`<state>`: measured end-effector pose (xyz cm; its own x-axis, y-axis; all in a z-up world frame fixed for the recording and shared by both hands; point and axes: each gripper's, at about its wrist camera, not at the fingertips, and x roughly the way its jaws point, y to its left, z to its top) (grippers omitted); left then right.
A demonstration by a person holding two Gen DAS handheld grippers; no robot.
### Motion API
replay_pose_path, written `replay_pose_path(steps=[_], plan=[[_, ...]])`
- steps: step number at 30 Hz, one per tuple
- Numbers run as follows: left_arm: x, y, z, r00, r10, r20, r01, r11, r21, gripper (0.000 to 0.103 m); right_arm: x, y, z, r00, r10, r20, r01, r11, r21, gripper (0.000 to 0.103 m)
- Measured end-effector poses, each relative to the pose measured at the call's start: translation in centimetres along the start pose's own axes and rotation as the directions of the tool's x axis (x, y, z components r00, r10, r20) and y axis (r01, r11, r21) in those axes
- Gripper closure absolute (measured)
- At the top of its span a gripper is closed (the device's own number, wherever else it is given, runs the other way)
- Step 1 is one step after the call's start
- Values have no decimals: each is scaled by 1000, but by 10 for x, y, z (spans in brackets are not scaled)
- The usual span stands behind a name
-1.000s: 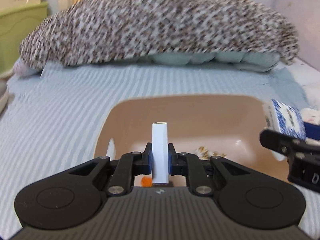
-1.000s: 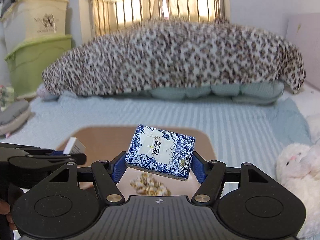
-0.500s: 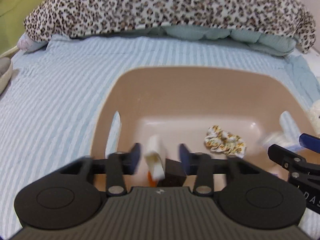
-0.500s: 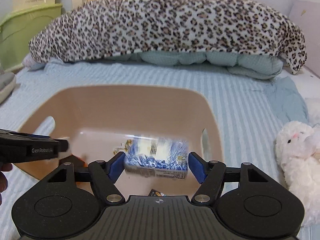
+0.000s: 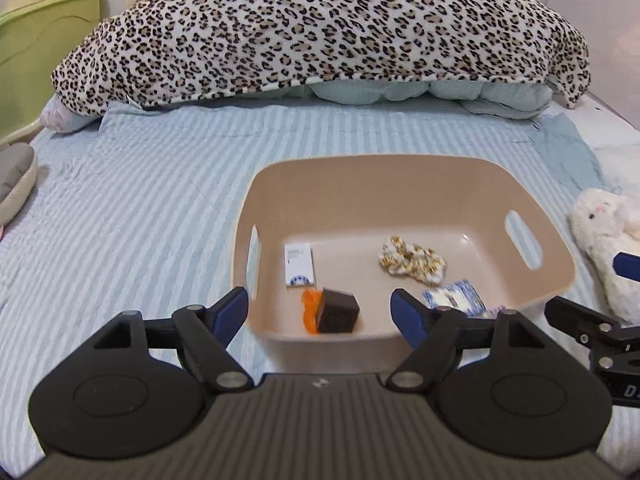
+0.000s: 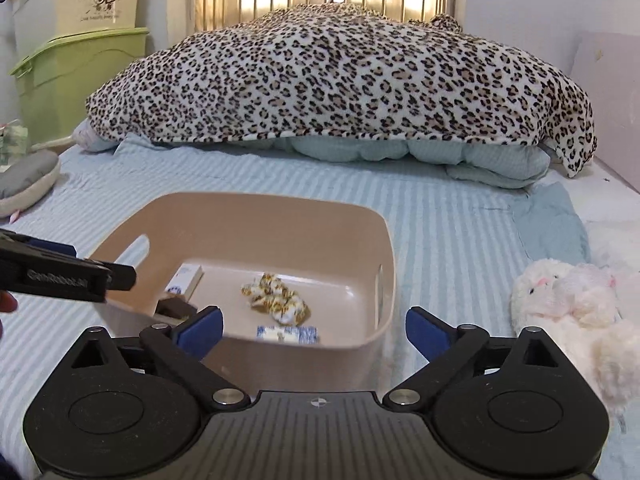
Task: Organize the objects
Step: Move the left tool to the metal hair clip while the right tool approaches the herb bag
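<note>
A tan plastic basket [image 5: 404,172] [image 6: 384,252] sits on the striped bed. Inside it lie a white box [image 5: 299,265] [image 6: 185,278], a blue-and-white tissue pack [image 5: 456,298] [image 6: 287,334], a patterned scrunchie [image 5: 414,263] [image 6: 276,299], a dark brown cube [image 5: 337,310] [image 6: 172,308] and a small orange item [image 5: 310,308]. My left gripper [image 5: 320,312] is open and empty above the basket's near edge. My right gripper [image 6: 314,332] is open and empty above the basket's near right side.
A leopard-print blanket [image 5: 320,28] is heaped over a pale quilt at the far end of the bed. A white plush bunny [image 6: 568,300] lies right of the basket. A grey cushion [image 5: 16,176] and green storage bins [image 6: 76,76] are on the left.
Both grippers opened and pulled up and back. The white box dropped from the left gripper and the tissue pack from the right gripper; both now lie in the basket.
</note>
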<state>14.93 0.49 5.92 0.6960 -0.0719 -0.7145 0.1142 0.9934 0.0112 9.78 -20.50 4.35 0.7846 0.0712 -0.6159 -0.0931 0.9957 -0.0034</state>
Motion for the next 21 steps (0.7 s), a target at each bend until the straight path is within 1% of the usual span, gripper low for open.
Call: replay_pose_path(steps=[3, 6, 10, 15, 19, 21], plan=[[-6, 6, -10, 1000, -9, -19, 9, 1000, -5, 19, -4, 1, -8, 999, 6, -32, -7, 1000, -27, 3], [-6, 12, -20, 999, -13, -50, 12, 1000, -5, 19, -5, 3, -18, 998, 4, -67, -7, 999, -49, 2], [3, 15, -33, 993, -8, -121, 8, 1000, -1, 19, 3, 12, -34, 990, 2, -139, -14, 997, -82, 2], [24, 15, -52, 979, 13, -205, -8, 1000, 28, 19, 18, 25, -52, 975, 7, -222, -38, 990, -137, 2], [42, 14, -63, 965, 35, -258, -22, 999, 50, 19, 33, 28, -65, 956, 26, -292, -59, 993, -105, 2], [49, 13, -67, 963, 40, -268, -25, 998, 62, 19, 41, 30, -68, 948, 30, -316, -63, 993, -95, 2]])
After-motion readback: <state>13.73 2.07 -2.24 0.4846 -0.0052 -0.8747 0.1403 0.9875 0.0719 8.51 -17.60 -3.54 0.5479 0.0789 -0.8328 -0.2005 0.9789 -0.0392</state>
